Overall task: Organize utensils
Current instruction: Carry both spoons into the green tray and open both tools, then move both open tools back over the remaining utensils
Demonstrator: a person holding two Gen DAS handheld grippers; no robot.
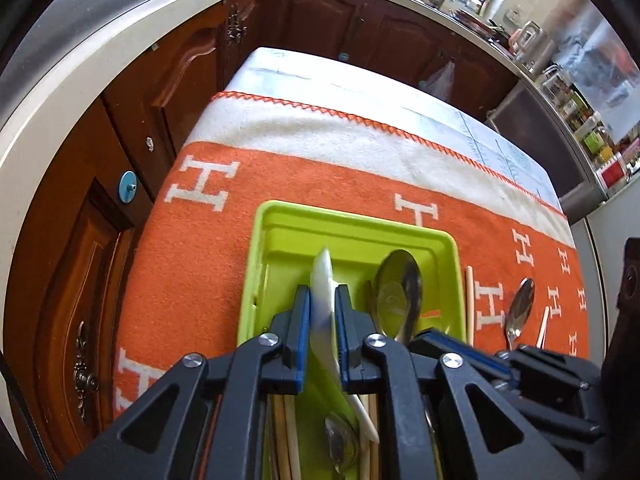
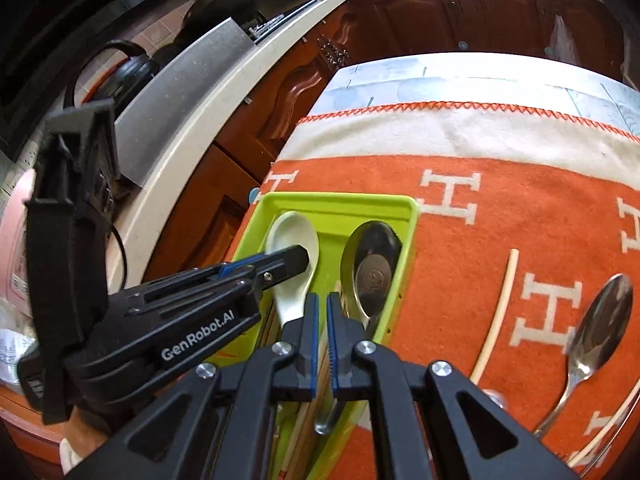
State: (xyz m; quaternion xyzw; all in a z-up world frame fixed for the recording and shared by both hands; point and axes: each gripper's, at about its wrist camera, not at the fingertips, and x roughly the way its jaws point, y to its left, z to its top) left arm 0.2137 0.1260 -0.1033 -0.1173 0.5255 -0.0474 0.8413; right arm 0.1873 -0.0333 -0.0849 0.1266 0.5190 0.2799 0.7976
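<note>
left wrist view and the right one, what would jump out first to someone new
The lime green tray on the orange blanket stands out, with a big metal spoon lying in it. The left gripper is shut on a white ceramic spoon over the tray. Another metal spoon and chopstick lie on the blanket right of it.

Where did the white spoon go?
The white spoon is over the green tray, held in the left gripper. In the right wrist view it sits left of the big metal spoon.
</note>
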